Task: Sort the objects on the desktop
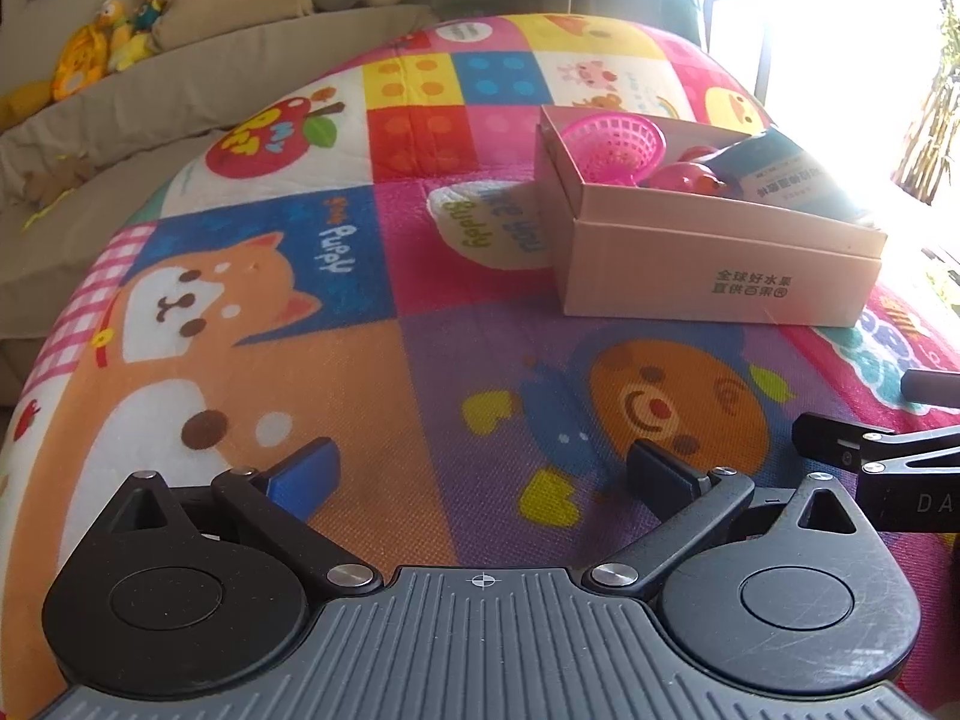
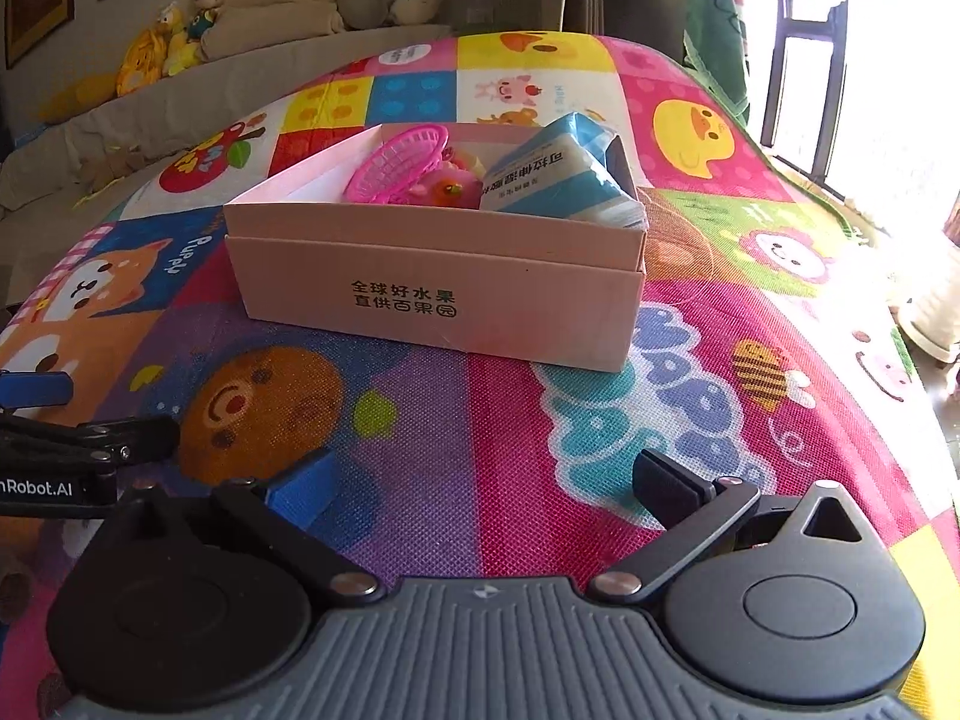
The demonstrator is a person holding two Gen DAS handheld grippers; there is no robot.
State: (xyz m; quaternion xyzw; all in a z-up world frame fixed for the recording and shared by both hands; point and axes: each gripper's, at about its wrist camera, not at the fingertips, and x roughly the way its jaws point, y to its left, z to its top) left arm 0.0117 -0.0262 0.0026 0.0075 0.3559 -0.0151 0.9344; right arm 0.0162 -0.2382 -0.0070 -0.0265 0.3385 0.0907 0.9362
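A pink cardboard box (image 1: pixel 714 276) (image 2: pixel 432 294) with dark printed characters stands on the colourful cartoon play mat (image 1: pixel 384 360) (image 2: pixel 492 408). Inside it lie a pink plastic basket (image 1: pixel 612 141) (image 2: pixel 399 165), a pink toy (image 1: pixel 690 177) (image 2: pixel 447 189) and a blue-and-white pack (image 1: pixel 780 171) (image 2: pixel 558 171). My left gripper (image 1: pixel 480 474) is open and empty, low over the mat, short of the box. My right gripper (image 2: pixel 486 486) is open and empty, in front of the box. Each gripper's side shows at the edge of the other's view.
A beige sofa (image 1: pixel 180 78) (image 2: pixel 180 84) with plush toys (image 1: pixel 114 30) (image 2: pixel 174 39) runs behind the mat. A bright window (image 1: pixel 840 30) (image 2: pixel 870 60) lies to the right. A white pot (image 2: pixel 936 312) stands off the mat's right edge.
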